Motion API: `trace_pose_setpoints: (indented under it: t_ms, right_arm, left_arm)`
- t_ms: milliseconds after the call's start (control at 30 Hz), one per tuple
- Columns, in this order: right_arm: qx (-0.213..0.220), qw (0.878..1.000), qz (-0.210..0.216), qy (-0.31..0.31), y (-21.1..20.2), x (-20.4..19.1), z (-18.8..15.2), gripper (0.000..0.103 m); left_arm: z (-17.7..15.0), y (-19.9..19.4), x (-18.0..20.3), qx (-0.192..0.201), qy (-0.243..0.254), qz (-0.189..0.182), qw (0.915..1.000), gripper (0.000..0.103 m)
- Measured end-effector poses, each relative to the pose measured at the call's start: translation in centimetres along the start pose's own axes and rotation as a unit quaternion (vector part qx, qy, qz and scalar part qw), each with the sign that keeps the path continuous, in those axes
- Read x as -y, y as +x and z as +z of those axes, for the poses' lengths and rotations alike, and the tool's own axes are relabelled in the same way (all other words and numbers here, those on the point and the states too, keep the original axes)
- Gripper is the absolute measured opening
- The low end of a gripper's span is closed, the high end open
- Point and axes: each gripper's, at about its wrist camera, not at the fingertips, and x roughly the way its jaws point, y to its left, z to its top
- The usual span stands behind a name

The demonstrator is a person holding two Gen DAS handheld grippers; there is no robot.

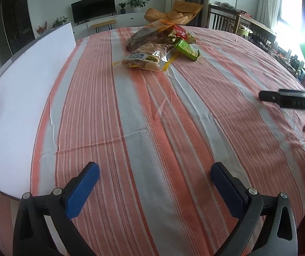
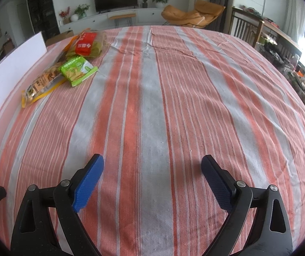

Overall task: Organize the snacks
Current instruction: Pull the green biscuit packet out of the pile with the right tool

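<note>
Both grippers hang over the striped tabletop (image 2: pixel 152 106) with nothing between their blue pads. The left gripper (image 1: pixel 155 177) stands wide apart over bare cloth at six o'clock in its view, and the right gripper (image 2: pixel 152 170) is spread just as wide. The snacks lie in one loose heap well apart from both, at about twelve o'clock in the left view and ten o'clock in the right view. A green packet (image 2: pixel 79 70) rests against a clear bag with yellow edging (image 2: pixel 42 85), and a red packet (image 2: pixel 85 43) lies just beyond them. A white board (image 1: pixel 20 106) lies along the left side at nine o'clock.
</note>
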Motion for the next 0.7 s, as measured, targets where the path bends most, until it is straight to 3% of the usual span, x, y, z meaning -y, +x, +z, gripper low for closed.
trace_pose_setpoints:
  t_ms: [67, 233, 367, 500, 600, 633, 667, 700]
  right_arm:
    - [-0.016, 0.999, 0.017, -0.026, 0.4, -0.9, 1.6, 0.091]
    - [0.02, 0.988, 0.055, -0.14, 0.7, -6.5, 8.3, 0.092]
    - [-0.036, 0.978, 0.089, -0.184, 4.8, -9.8, 12.8, 0.091]
    - [-0.069, 0.964, 0.092, -0.24, 7.9, -12.6, 14.0, 0.091]
    - [-0.086, 0.961, 0.102, -0.241, 9.3, -13.4, 14.2, 0.089]
    - [-0.083, 0.962, 0.116, -0.233, 9.4, -13.4, 14.2, 0.082]
    - [-0.082, 0.962, 0.13, -0.224, 9.3, -13.2, 14.4, 0.063]
    - [-0.078, 0.964, 0.133, -0.218, 9.0, -13.0, 14.4, 0.052]
  left_arm:
    - [0.0, 0.0, 0.0, 0.0, -0.001, 0.001, 1.0, 0.103]
    - [0.0, 0.0, 0.0, 0.0, -0.001, 0.001, 1.0, 0.103]
    - [0.0, 0.0, 0.0, 0.0, -0.001, 0.001, 1.0, 0.103]
    - [0.1, 0.0, 0.0, 0.0, -0.001, 0.001, 1.0, 0.103]
    - [0.0, 0.0, 0.0, 0.0, -0.001, 0.001, 1.0, 0.103]
    - [0.1, 0.0, 0.1, 0.0, -0.001, 0.001, 1.0, 0.103]
    - [0.1, 0.0, 0.1, 0.0, -0.001, 0.0, 1.0, 0.103]
    - [0.1, 0.0, 0.1, 0.0, -0.001, 0.001, 1.0, 0.103]
